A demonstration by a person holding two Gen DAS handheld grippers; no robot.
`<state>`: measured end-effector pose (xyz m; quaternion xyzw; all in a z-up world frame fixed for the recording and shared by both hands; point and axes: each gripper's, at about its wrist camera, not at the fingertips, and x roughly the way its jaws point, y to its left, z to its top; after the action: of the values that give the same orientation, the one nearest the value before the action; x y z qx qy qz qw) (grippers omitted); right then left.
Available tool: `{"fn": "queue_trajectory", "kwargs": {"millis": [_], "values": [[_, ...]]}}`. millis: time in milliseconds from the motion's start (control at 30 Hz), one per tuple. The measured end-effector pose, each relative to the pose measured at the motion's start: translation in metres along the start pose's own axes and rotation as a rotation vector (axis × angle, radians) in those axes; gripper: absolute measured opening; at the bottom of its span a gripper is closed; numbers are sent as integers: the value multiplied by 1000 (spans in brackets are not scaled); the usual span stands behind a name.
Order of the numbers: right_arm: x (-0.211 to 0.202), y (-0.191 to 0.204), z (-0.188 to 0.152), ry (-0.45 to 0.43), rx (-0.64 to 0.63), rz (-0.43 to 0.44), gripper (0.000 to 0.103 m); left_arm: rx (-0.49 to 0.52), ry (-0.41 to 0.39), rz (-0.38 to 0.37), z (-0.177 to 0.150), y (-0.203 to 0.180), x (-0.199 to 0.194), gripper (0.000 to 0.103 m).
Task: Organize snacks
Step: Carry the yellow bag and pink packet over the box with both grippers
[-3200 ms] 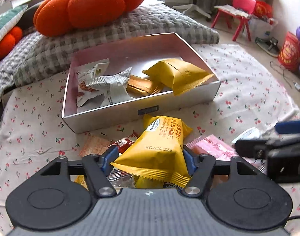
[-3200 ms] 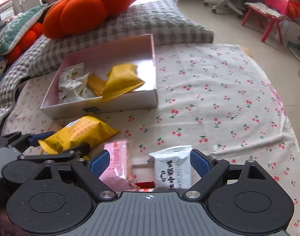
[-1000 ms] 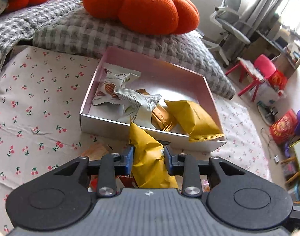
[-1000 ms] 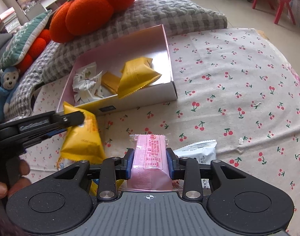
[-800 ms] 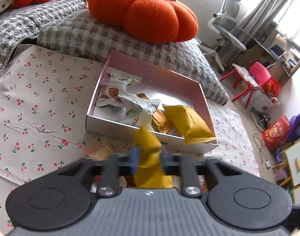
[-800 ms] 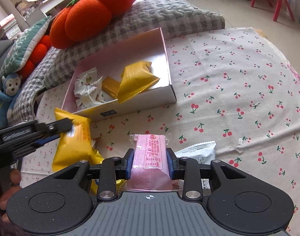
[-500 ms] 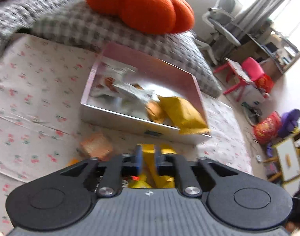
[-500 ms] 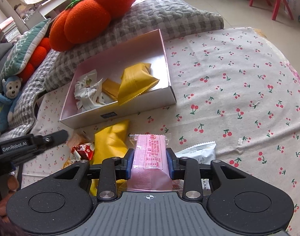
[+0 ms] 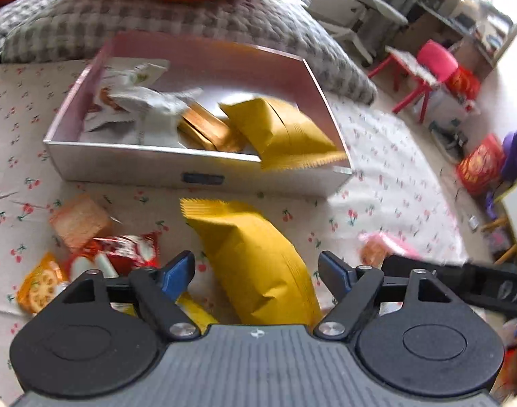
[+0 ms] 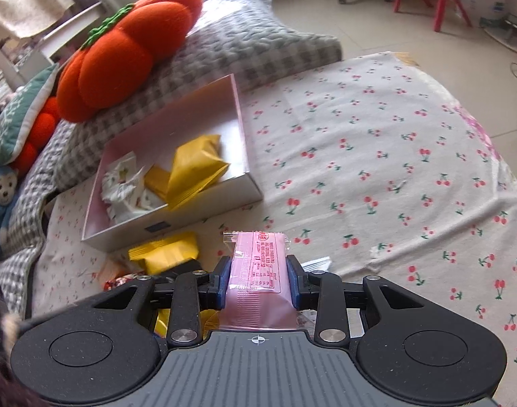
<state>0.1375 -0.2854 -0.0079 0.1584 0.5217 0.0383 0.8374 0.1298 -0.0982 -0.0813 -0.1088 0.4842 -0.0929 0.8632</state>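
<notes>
L tongs point(image 9: 256, 269) have just been opening, jaws now wide w/ the yellow snack pack point(image 9: 255, 264) lying loose between them on the cherry-print sheet point(image 9: 387, 183), pads not touching it. The box point(image 9: 197, 169) sits just ahead of both tongs, already holding several packs. R tongs point(image 10: 257, 286) are clamped narrow on a pink wafer pack point(image 10: 258, 271), held above the sheet.
</notes>
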Motion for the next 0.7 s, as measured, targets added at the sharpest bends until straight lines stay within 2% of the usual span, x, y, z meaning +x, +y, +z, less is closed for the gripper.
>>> {"fn": "queue_trajectory", "kwargs": {"millis": [67, 133, 167, 367, 567, 700], "values": [[0, -1, 0, 0, 4, -1, 32, 34, 6, 40, -5, -8, 6, 61], [0, -1, 0, -2, 5, 2, 32, 125, -28, 94, -10, -20, 6, 49], [0, -1, 1, -2, 7, 4, 32, 153, -34, 103, -12, -23, 6, 46], [-1, -4, 2, -10, 18, 16, 32, 79, -81, 76, 2, -5, -19, 42], [-9, -2, 5, -45, 16, 51, 32, 6, -148, -13, 13, 19, -59, 42], [-15, -2, 7, -69, 21, 79, 32, -24, -242, 16, 28, 44, -82, 42]]}}
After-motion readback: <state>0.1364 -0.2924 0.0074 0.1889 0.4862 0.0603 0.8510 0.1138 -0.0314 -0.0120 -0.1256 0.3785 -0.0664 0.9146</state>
